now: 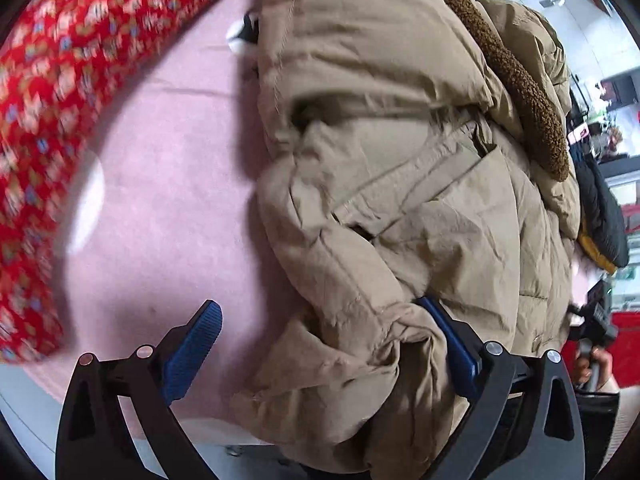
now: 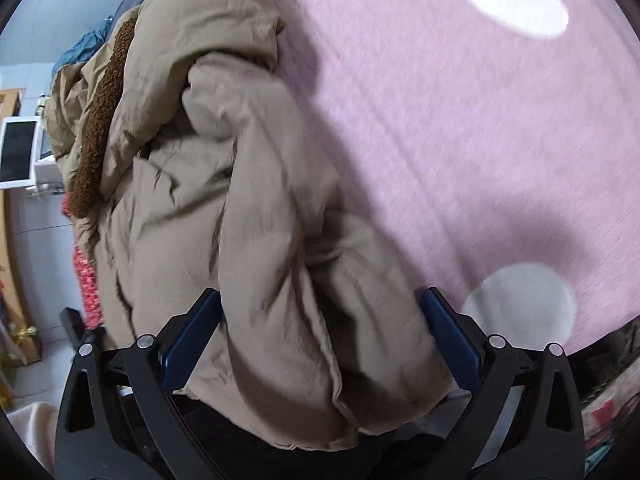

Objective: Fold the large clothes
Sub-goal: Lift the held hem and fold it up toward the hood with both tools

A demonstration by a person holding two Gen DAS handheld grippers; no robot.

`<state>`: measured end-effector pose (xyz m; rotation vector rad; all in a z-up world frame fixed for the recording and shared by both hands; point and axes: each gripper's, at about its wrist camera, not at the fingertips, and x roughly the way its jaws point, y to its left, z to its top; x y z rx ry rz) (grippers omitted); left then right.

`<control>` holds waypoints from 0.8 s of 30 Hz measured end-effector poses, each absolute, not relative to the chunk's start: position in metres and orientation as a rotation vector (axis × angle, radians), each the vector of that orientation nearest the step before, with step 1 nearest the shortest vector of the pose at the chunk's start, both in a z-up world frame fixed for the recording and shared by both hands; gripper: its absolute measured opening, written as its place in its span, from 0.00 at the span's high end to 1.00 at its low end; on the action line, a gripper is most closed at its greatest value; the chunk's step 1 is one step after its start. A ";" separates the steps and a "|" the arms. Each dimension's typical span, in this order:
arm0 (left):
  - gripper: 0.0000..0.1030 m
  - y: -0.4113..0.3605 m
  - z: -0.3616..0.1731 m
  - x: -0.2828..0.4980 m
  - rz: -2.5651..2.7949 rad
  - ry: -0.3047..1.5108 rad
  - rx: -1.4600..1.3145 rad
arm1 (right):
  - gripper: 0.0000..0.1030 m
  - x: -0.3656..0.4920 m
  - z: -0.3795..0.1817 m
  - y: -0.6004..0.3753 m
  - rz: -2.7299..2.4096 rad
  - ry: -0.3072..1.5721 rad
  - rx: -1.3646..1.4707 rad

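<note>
Jaws of both the left gripper (image 1: 324,344) and right gripper (image 2: 320,340) stood wide apart, straddling the puffy tan padded jacket (image 1: 400,168) on pink bedding (image 1: 168,184).

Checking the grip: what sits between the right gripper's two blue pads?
In the right wrist view, a thick fold of the tan puffer coat fills the right gripper.

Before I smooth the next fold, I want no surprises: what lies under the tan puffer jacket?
The tan puffer jacket lies on a pink bedsheet, which shows bare beside it. A black-and-white print peeks out at its far edge. Whatever sits directly beneath is covered.
</note>
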<state>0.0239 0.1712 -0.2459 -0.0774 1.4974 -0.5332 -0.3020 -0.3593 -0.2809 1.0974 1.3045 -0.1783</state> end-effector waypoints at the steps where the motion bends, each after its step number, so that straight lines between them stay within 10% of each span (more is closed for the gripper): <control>1: 0.07 0.172 -0.249 0.021 -0.526 1.513 -0.108 | 0.05 -0.300 -0.281 -0.353 -0.158 1.319 1.074; 11: 0.07 0.168 -0.262 0.000 -0.546 1.537 -0.117 | 0.17 -0.284 -0.276 -0.324 -0.065 1.418 0.955; 16: 0.50 0.161 -0.255 -0.002 -0.610 1.553 -0.186 | 0.68 -0.267 -0.262 -0.309 0.033 1.392 0.986; 24: 0.71 0.157 -0.226 -0.010 -0.693 1.549 -0.080 | 0.77 -0.267 -0.246 -0.317 0.070 1.311 1.119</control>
